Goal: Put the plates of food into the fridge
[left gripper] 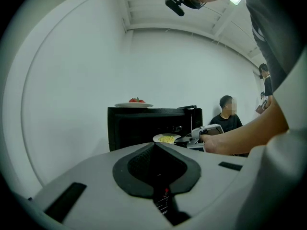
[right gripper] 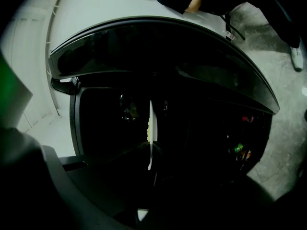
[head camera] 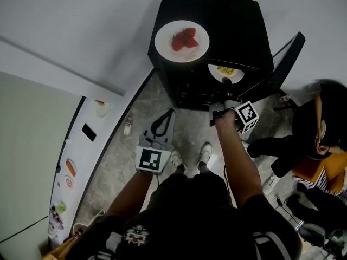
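At the mouth of the open black fridge [head camera: 217, 12], a white plate of yellow food [head camera: 214, 75] is held level. The right gripper [head camera: 227, 85] has its jaws nearly closed, pinching the plate's near rim. In the right gripper view that plate [right gripper: 151, 123] shows edge-on against a dark interior, where little can be made out beyond a few small coloured items [right gripper: 238, 150] low on the right. A second white plate [head camera: 162, 43], carrying red strawberries [head camera: 184, 39], sits on top of the fridge, well apart from either gripper. The fridge door [head camera: 287, 53] stands swung out on the right. The left gripper [head camera: 167, 117] is held back near the person's waist, jaws pressed together with nothing between them. A seated person [head camera: 320, 145] is on the floor beside the door. A small bottle [head camera: 128, 125] stands by a white counter [head camera: 81, 161] on the left.
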A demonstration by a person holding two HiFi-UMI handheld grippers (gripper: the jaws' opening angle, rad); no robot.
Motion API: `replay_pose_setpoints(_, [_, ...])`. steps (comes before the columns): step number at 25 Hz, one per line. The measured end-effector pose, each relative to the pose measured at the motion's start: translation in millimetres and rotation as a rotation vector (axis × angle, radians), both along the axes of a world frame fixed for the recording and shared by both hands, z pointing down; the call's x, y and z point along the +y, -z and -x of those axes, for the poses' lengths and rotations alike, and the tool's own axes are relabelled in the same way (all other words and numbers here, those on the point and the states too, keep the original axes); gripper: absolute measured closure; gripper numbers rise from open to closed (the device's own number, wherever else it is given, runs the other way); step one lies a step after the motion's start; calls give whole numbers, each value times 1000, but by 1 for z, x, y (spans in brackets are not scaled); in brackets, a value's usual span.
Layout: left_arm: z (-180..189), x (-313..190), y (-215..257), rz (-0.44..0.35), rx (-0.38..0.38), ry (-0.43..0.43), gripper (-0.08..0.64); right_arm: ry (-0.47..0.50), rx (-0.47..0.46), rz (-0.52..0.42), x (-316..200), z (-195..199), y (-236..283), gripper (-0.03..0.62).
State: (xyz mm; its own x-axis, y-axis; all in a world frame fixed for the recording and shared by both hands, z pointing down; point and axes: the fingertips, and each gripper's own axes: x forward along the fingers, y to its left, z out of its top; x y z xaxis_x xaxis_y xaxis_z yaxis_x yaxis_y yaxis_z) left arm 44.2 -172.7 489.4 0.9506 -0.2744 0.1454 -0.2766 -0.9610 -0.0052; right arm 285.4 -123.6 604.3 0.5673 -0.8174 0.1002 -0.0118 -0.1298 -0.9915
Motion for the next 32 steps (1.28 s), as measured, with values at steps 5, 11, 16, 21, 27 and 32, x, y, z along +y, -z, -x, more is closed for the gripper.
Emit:
replay_pose_setpoints(5, [3, 2, -6, 7, -10, 11, 537, -2, -30, -6, -5, -10, -8, 558])
replay_pose_setpoints(11, [3, 3, -5, -8, -18, 5, 537, -9, -62, -17, -8, -14, -11, 558])
replay_pose_setpoints(16, [3, 4, 2, 4, -2, 24, 537, -25, -72, -9, -5, -15, -9, 558])
replay_pose_setpoints(21, [4, 7, 5, -7, 0, 23, 537, -36, -41, 36, -4, -13, -7, 555])
replay_pose_setpoints(27, [4, 11, 10, -1, 14, 27, 537, 11, 119, 199, 9, 4, 6, 456])
replay_pose_setpoints(32, [1, 13, 18, 8, 30, 27, 537, 101, 351, 313, 9, 31, 41, 453])
